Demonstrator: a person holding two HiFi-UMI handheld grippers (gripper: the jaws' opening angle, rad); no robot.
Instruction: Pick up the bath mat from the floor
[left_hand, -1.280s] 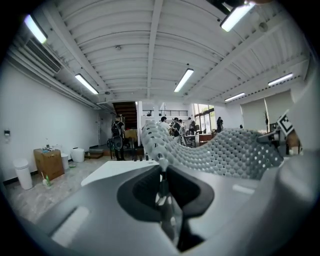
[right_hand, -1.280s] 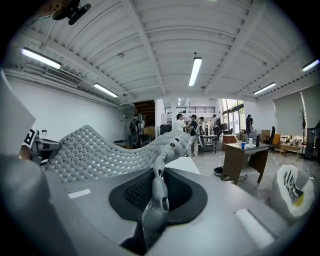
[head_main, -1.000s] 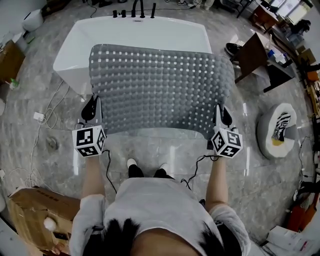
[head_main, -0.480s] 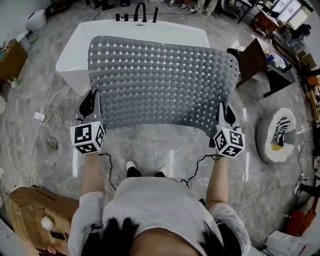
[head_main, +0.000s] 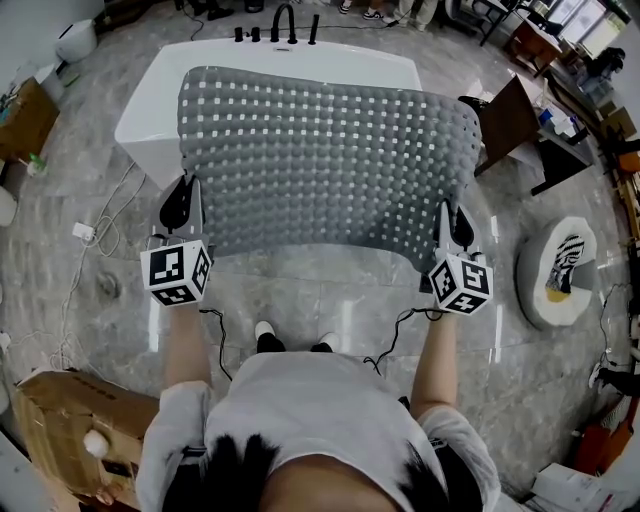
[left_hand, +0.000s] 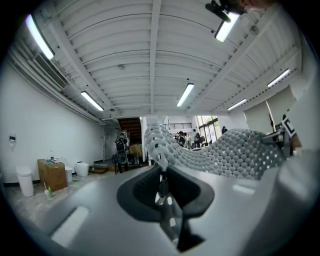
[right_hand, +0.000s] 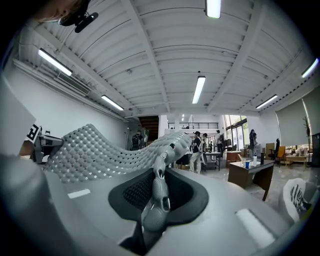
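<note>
The grey perforated bath mat (head_main: 325, 165) hangs spread out in the air between my two grippers, above the white bathtub (head_main: 150, 95). My left gripper (head_main: 182, 212) is shut on the mat's near left corner, and in the left gripper view the mat's edge (left_hand: 162, 187) runs pinched between the jaws. My right gripper (head_main: 452, 228) is shut on the near right corner, with the mat's edge (right_hand: 159, 192) squeezed between its jaws. The mat sags slightly in the middle.
Black taps (head_main: 284, 22) stand at the tub's far rim. A dark table (head_main: 505, 118) is at the right, a round white device (head_main: 558, 270) on the floor further right. A cardboard box (head_main: 70, 420) lies at lower left, cables (head_main: 90, 235) on the marble floor.
The mat has been lifted a little higher and further forward over the tub, both grippers rising slightly with it.
</note>
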